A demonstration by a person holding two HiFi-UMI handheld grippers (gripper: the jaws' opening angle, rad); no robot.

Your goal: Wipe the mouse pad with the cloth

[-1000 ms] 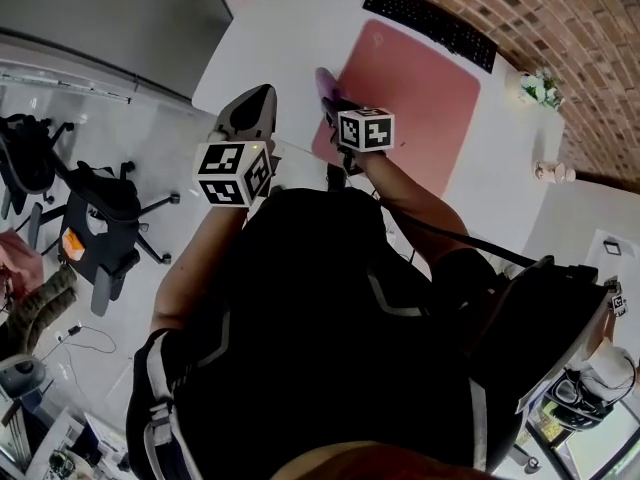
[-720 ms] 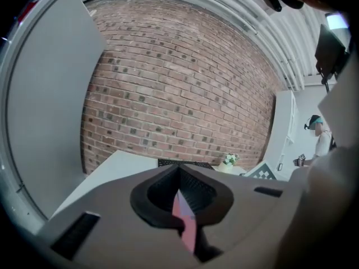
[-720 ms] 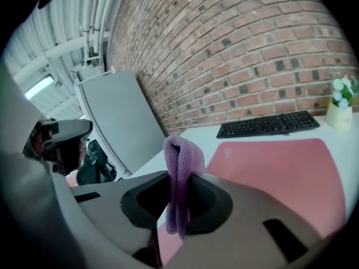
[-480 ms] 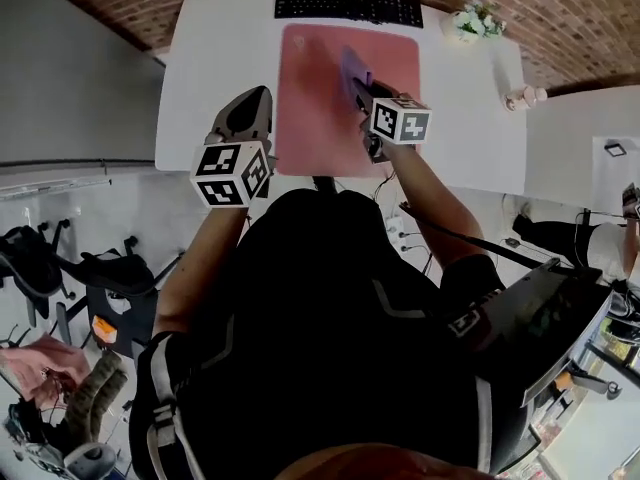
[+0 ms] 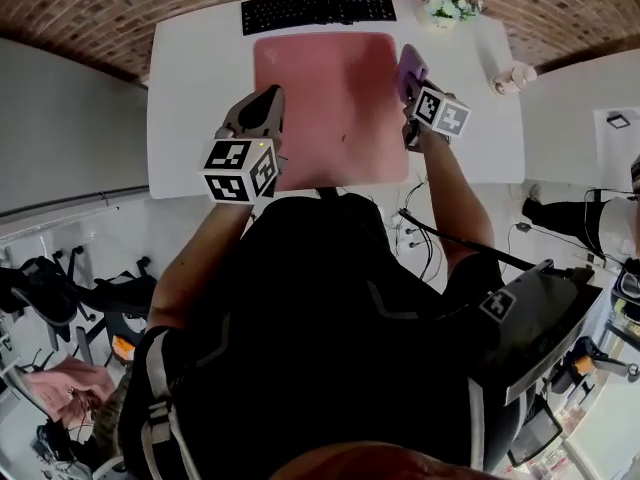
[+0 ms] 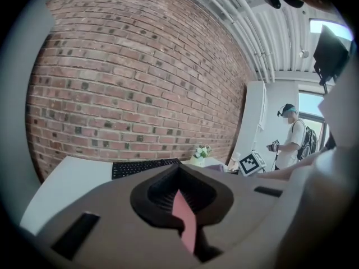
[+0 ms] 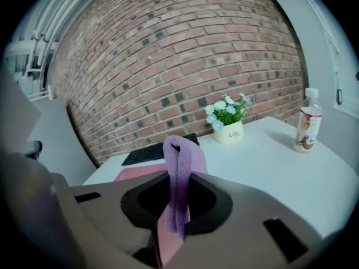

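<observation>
Right arm: stretched forward, the right gripper (image 5: 408,90) at the far right edge of the pink mouse pad (image 5: 330,98).
Right jaws: pinching the purple cloth (image 5: 411,68), a fold of it standing up between them.
Left arm: bent, the left gripper (image 5: 262,108) over the pad's left edge.
Left jaws: pressed almost together and empty; only a sliver of pink pad shows through the seam.
Right gripper view alone: a flower pot (image 7: 227,122) and a bottle (image 7: 305,128) seen from the side.
Left gripper view alone: a person (image 6: 293,136) standing at the far right.
Surface: a white table (image 5: 190,98), with a black keyboard (image 5: 318,8) just beyond the pad.
Room: a brick wall (image 6: 140,66) behind the table.
</observation>
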